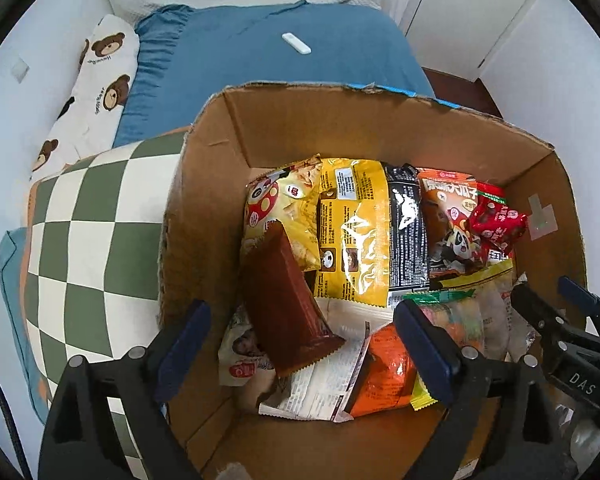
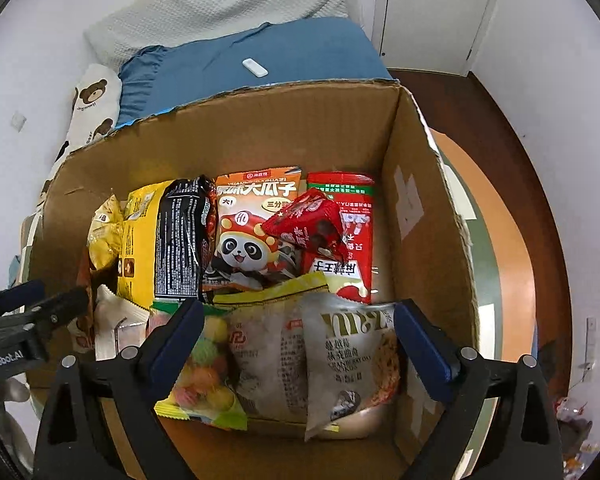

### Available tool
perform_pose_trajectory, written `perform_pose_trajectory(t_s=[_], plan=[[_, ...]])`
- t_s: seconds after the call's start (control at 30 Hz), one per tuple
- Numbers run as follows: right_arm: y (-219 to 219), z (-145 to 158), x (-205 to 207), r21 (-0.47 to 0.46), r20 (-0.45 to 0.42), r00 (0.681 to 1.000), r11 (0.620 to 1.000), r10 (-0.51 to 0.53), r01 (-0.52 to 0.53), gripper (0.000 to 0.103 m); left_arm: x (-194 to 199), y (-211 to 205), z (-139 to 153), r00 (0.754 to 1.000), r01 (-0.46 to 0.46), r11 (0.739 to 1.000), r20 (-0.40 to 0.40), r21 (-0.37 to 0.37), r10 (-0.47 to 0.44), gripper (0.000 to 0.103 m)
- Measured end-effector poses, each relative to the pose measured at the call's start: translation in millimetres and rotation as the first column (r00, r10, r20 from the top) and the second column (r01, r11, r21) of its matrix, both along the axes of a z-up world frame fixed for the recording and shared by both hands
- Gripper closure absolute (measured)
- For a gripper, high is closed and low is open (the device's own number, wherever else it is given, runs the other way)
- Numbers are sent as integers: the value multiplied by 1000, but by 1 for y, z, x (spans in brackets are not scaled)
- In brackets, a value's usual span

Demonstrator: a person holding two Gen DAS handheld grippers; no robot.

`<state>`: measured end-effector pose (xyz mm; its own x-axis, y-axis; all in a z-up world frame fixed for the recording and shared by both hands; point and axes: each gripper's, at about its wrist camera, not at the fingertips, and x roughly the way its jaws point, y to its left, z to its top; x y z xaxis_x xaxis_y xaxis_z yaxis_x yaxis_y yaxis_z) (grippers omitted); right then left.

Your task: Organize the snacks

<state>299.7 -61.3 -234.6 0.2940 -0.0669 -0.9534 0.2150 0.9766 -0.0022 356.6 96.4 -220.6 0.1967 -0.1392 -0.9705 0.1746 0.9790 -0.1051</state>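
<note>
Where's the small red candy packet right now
In the right wrist view, the small red candy packet sits toward the cardboard box's far right, lying on the orange panda bag and the tall red packet.

We saw a white wall (image 1: 28, 128) on the left and white doors (image 2: 431, 12) at the far right. A bed with a blue sheet (image 1: 260, 56) lay beyond, with a white quilt (image 2: 220, 12) at its head and a small white remote (image 1: 296, 43) on the sheet. A bear-print pillow (image 1: 96, 84) lay along the wall, and a green-and-white checked cushion (image 1: 84, 240) sat nearer. The floor (image 2: 511, 140) was dark wood, with an orange round rug (image 2: 511, 264) on it. The light was even.
</note>
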Motion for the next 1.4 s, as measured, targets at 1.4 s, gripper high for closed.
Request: perform_pose_trajectory(t_s=[1.4], plan=[[54,238,-273,-158,456,883,987,110,-41,0,-266,43,193,876,-45,998,479,-52,65,9]])
